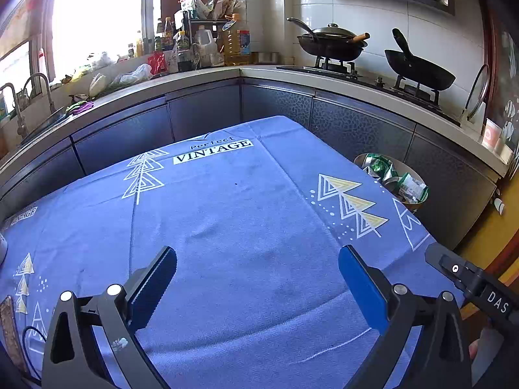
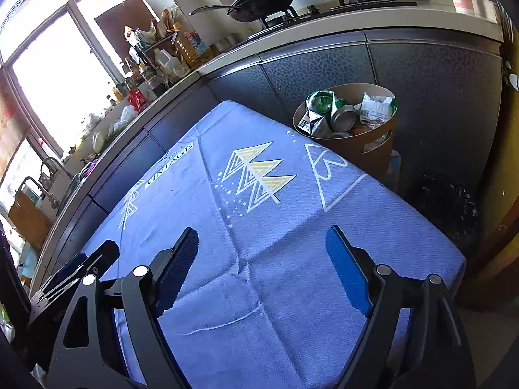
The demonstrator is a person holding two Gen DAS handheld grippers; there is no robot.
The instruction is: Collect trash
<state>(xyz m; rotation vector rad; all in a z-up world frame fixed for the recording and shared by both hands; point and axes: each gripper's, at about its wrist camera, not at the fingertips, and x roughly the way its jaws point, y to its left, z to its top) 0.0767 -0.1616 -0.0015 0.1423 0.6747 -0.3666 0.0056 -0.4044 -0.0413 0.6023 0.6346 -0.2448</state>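
Both the left tool (image 1: 258, 278) and right tool (image 2: 261, 259) hang wide open and empty over the cloth-covered counter (image 2: 259, 291), so the heaped bin (image 2: 348, 139) ahead could shed cans (image 2: 342, 116) if nudged.

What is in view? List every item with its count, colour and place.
tablecloth: one, blue with white tree prints, over the table
trash bin: one, tan, on the floor off the table's far right corner
trash: several cans and wrappers, green and silver, inside the bin
woks: two, black, on the stove
bottles: many, mixed colours, counter corner
faucets: two, metal, at the sink
left hand-held gripper: one, black and blue, open, empty
right hand-held gripper: one, black and blue, open, empty
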